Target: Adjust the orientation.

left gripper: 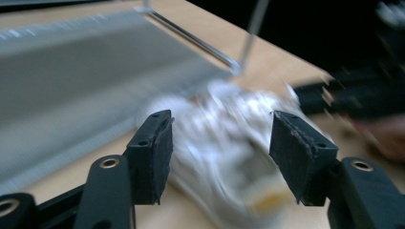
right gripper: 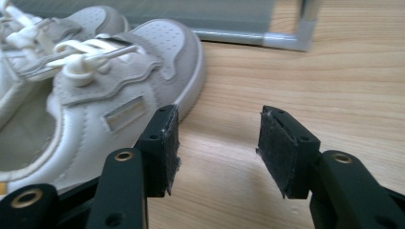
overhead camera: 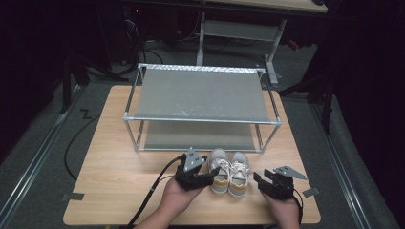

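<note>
Left tongs (overhead camera: pixel 208 179) and right tongs (overhead camera: pixel 258 180) apparently flank the sneakers (overhead camera: pixel 229 172).

Light wooden table w/ rounded corners (overhead camera: pixel 110 157) stands on grey carpeted floor (overhead camera: pixel 43 157); room around it is dark, light falls mainly on the tabletop. Two-tier metal-tube rack w/ grey fabric shelves (overhead camera: pixel 200 95) sits at the table's far half. Grey tape patches (overhead camera: pixel 72 196) mark the table's near corners. Behind the rack, a second desk w/ pale metal legs (overhead camera: pixel 274 45) stands on the floor, black cables (overhead camera: pixel 148 45) lying near it. Metal floor rails (overhead camera: pixel 28 167) run along both sides.
</note>
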